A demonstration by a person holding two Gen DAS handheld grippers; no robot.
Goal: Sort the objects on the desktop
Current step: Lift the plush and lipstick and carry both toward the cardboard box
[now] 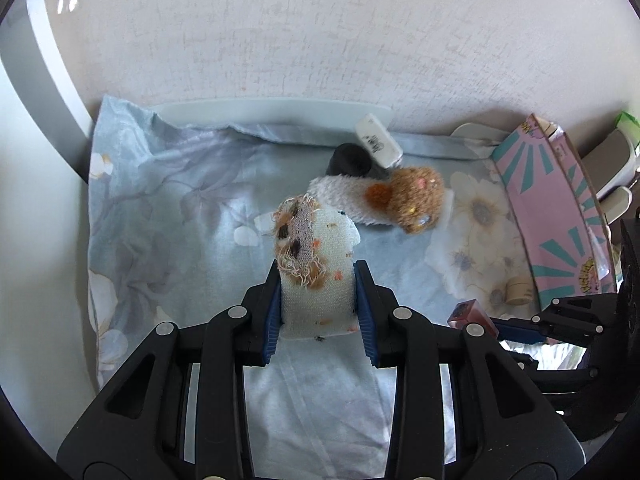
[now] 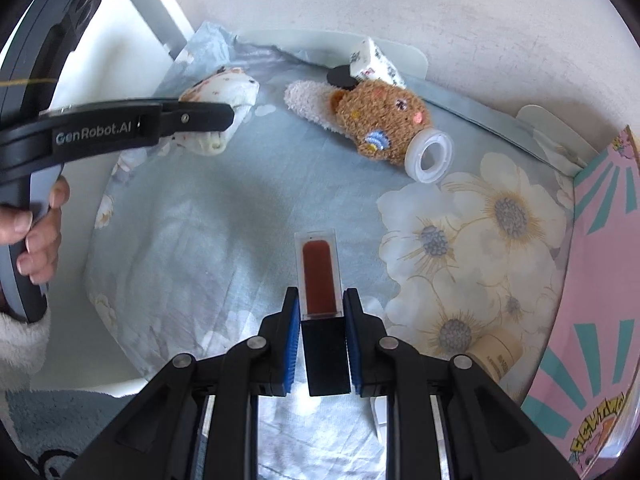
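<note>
A floral blue cloth (image 2: pixel 248 216) carries a brown plush toy (image 2: pixel 380 120), white box (image 2: pixel 376 65) and small jar (image 2: pixel 498 354).

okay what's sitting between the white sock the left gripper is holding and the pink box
In the left wrist view, a brown plush toy lies between the white sock and the pink box, on the floral cloth.

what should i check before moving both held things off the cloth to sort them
1. Left hand-held gripper shut on the white sock: ok.
2. Right hand-held gripper shut on the lip gloss tube, pads on its black cap: ok.
3. Sock clear of the cloth: cannot tell, its lower end is hidden.
4. The two grippers apart from each other: ok.
5. Bear toy and white box out of the way, lying at the back: ok.
6. Drop-off place for each: cannot tell; only the pink box shows at right.
</note>
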